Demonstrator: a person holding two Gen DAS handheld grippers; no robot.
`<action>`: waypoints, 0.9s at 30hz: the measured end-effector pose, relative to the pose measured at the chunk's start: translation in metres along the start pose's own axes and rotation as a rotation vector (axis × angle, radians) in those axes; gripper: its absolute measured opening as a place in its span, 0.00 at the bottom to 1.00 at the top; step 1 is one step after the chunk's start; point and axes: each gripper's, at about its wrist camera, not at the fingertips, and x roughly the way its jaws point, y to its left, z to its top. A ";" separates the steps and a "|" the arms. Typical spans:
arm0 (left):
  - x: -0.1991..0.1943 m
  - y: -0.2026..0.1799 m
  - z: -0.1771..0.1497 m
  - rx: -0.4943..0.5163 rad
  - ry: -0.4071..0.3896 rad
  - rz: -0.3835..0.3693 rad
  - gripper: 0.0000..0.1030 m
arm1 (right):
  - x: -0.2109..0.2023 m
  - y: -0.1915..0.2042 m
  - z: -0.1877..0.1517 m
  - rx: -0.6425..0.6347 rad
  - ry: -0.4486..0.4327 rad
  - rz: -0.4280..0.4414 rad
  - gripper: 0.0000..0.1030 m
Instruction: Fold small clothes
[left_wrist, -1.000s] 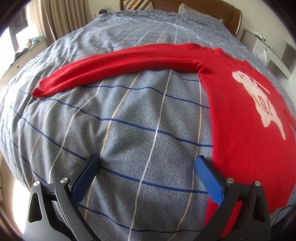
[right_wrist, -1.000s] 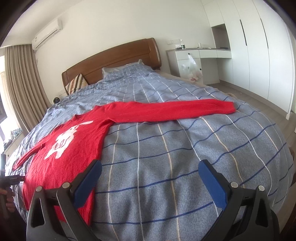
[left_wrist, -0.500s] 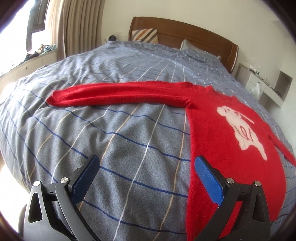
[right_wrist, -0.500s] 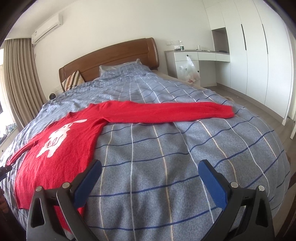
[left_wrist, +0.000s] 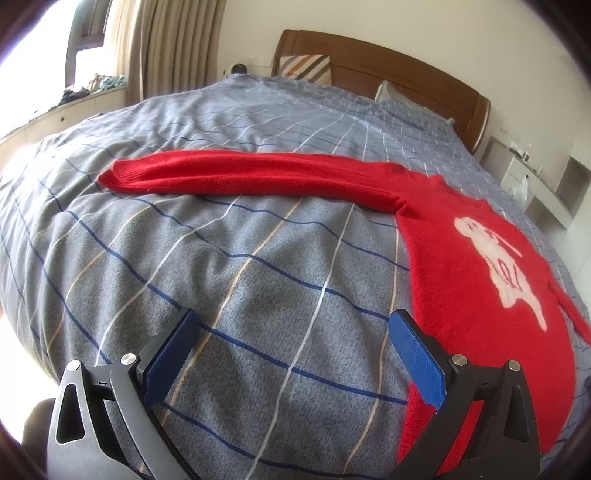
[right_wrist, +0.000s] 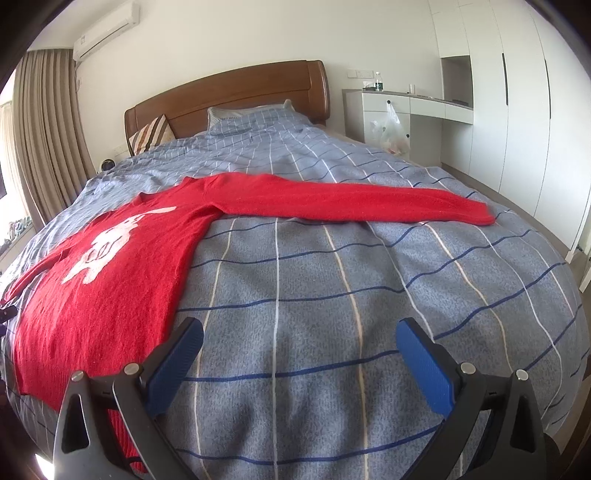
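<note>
A red sweater (left_wrist: 476, 280) with a white animal print lies flat on the grey checked bedspread (left_wrist: 229, 266), both sleeves stretched straight out. In the left wrist view one sleeve (left_wrist: 240, 175) runs to the left, and my left gripper (left_wrist: 291, 325) hovers open over bare bedspread beside the sweater's hem edge. In the right wrist view the sweater (right_wrist: 107, 280) lies at the left and its other sleeve (right_wrist: 354, 201) reaches right. My right gripper (right_wrist: 299, 332) is open above the bedspread (right_wrist: 332, 295), holding nothing.
A wooden headboard (right_wrist: 229, 96) and pillows stand at the far end. A curtain (right_wrist: 40, 140) hangs at one side of the bed. White cabinets (right_wrist: 517, 92) and a desk with a hanging plastic bag (right_wrist: 391, 129) stand at the other side.
Both grippers have tilted up and drawn back a little, so more of the room and headboard shows. The sweater has not moved.
</note>
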 end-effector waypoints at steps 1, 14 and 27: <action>0.000 -0.001 -0.001 0.010 -0.002 0.004 0.99 | 0.002 0.000 -0.001 0.005 0.009 0.007 1.00; 0.003 -0.010 -0.005 0.065 -0.007 0.048 0.99 | 0.015 -0.002 -0.008 0.031 0.070 0.027 1.00; -0.004 -0.010 -0.004 0.068 -0.030 0.066 0.99 | 0.016 0.002 -0.010 0.016 0.078 0.013 1.00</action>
